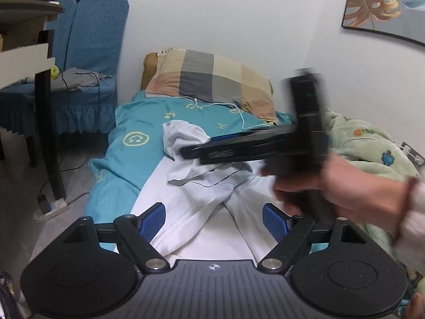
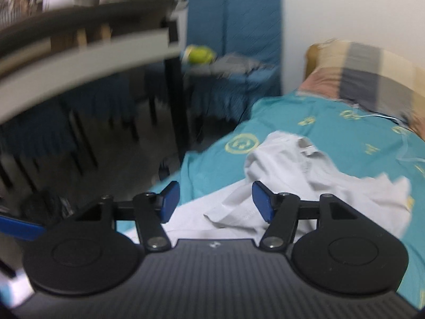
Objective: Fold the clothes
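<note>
Both your hand-held grippers hang spread over the garment, pinching nothing.

Your left hand-held gripper [image 1: 213, 216] and right hand-held gripper [image 2: 215, 202] are empty; the crumpled pale grey-white garment [image 1: 198, 175] lies on the bed's teal smiley-print sheet [image 1: 148, 122], below the checked pillow [image 1: 212, 79].

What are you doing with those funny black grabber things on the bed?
A person is folding a white garment that lies on the bed's teal sheet. Each hand carries a two-finger tool. The left gripper is open above the cloth, gripping nothing. The right gripper is also open, with nothing pinched between its blue pads. The garment is bunched near the checked pillow, so the folding isn't finished.
</note>
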Available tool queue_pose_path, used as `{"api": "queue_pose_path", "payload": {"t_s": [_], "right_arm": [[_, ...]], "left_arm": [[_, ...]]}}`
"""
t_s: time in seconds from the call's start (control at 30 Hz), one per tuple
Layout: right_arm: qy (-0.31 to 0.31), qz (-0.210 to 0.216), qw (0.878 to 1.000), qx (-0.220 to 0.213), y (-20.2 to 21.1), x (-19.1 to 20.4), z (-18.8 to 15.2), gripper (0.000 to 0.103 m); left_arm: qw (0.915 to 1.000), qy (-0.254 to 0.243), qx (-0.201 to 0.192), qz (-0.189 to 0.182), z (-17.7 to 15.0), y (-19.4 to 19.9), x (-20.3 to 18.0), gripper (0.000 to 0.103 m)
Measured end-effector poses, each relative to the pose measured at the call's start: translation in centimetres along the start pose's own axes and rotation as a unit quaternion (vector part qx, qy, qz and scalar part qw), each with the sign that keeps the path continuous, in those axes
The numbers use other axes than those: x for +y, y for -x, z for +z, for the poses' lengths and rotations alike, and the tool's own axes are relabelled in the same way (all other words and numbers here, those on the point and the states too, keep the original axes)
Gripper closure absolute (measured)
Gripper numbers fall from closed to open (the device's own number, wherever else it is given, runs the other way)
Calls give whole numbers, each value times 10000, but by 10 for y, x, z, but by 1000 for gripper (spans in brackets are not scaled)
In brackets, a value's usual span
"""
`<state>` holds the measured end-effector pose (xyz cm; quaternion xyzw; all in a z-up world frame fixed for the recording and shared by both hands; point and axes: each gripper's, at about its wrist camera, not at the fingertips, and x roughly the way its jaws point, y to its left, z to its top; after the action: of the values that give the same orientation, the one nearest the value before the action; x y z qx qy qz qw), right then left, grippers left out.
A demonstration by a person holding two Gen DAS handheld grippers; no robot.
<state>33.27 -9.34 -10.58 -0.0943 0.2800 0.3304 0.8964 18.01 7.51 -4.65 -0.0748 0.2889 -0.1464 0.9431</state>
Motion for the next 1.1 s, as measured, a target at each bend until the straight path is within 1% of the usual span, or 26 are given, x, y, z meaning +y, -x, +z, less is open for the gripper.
{"api": "queue_pose_path", "payload": {"t_s": [0.1, 0.2, 0.23, 0.3, 0.33, 0.37, 0.43, 0.5, 0.57, 0.63, 0.7, 0.77, 0.87, 0.9, 0.97, 1.03, 1.1], "right_arm": [[342, -4, 9985, 420, -42, 2, -2, 41], [652, -173, 9941, 852, -66, 3, -12, 43], [824, -230, 9913, 1002, -72, 5, -16, 49], [1227, -384, 9856, 1099, -73, 13, -20, 68], [1366, -462, 9834, 1102, -71, 15, -20, 92], [1352, -526, 9845, 988, -65, 14, -16, 94], [1310, -656, 9863, 752, -53, 10, -7, 95], [1004, -803, 9911, 348, -33, -3, 8, 95], [395, -993, 9942, -102, -13, -28, 21, 95], [-353, -1243, 9902, -522, 3, -61, 30, 95], [-1181, -1471, 9789, -782, 13, -97, 25, 95], [-1868, -1668, 9642, -867, 17, -133, 9, 95], [-2761, -1921, 9391, -698, 9, -178, -28, 95], [-3029, -1959, 9307, -605, 2, -191, -42, 95], [-3399, -1912, 9194, -514, -9, -210, -64, 95], [-3507, -1842, 9170, -474, -15, -217, -78, 95], [-3499, -1739, 9191, -512, -15, -218, -87, 94]], "left_arm": [[9998, 84, 148, -115, -6, -13, 10, 21], [9995, 105, 248, -186, -9, -19, 14, 21], [9994, 99, 256, -209, -9, -21, 13, 21], [9993, 85, 279, -228, -11, -22, 12, 21], [9993, 79, 291, -218, -11, -22, 11, 21], [9993, 73, 301, -201, -11, -21, 9, 21], [9994, 46, 287, -187, -12, -18, 6, 21], [9995, 10, 260, -187, -11, -16, 3, 21], [9995, -51, 247, -190, -11, -16, -1, 21], [9994, -112, 263, -192, -11, -17, -5, 21], [9992, -158, 307, -212, -13, -21, -7, 21], [9989, -205, 376, -195, -15, -26, -8, 21], [9984, -222, 484, -169, -18, -35, -7, 21], [9983, -223, 518, -161, -19, -38, -6, 21], [9980, -214, 591, -107, -20, -45, -4, 21], [9975, -213, 664, -71, -22, -53, -1, 21], [9971, -225, 728, -34, -23, -59, 0, 21]]}}
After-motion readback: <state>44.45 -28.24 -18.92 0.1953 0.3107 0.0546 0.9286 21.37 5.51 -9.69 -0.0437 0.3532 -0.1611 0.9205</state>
